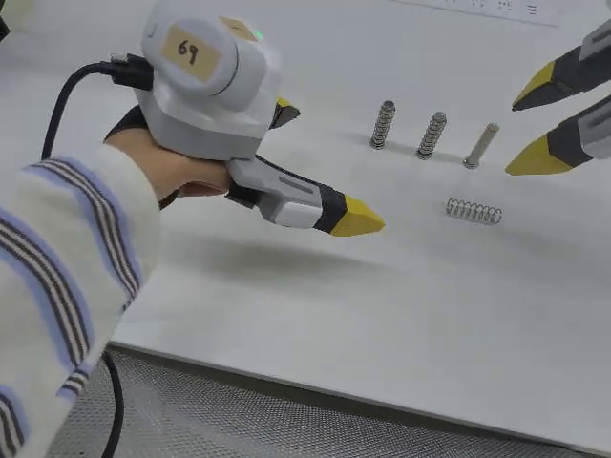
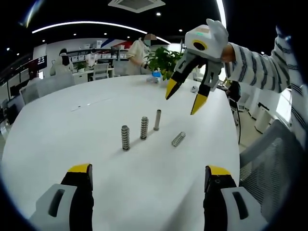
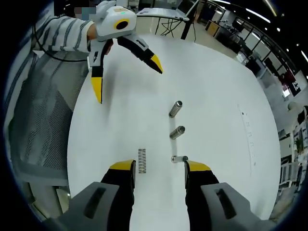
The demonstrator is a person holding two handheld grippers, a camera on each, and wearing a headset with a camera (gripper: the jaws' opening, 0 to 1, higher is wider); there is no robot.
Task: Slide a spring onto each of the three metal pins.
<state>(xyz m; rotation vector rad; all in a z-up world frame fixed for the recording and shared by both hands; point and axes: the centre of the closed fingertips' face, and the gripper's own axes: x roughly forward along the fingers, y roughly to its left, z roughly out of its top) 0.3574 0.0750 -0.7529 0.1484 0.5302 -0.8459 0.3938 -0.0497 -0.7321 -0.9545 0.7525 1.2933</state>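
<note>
Springs cover two of the three pins standing in a row on the white round table (image 1: 382,315): the first spring-clad metal pin (image 1: 383,125) and the second spring-clad metal pin (image 1: 431,135) beside it. At the three o'clock end of the row in my head view stands the bare silver metal pin (image 1: 481,145), leaning a little. The loose coiled wire spring (image 1: 474,211) lies flat on the table near that bare pin, at about its six o'clock, not touching it.

My grey-and-white left gripper with yellow tips (image 2: 149,169) is spread wide and grips nothing. In the head view it is at nine o'clock from the pins, well apart from them, in my hand (image 1: 167,167) below a striped sleeve (image 1: 57,277).

My right gripper with matching yellow tips (image 1: 517,136) is also released and empty, above the table at about two o'clock from the bare pin. In its own view the loose spring shows just by one tip and the bare pin just by the other.
</note>
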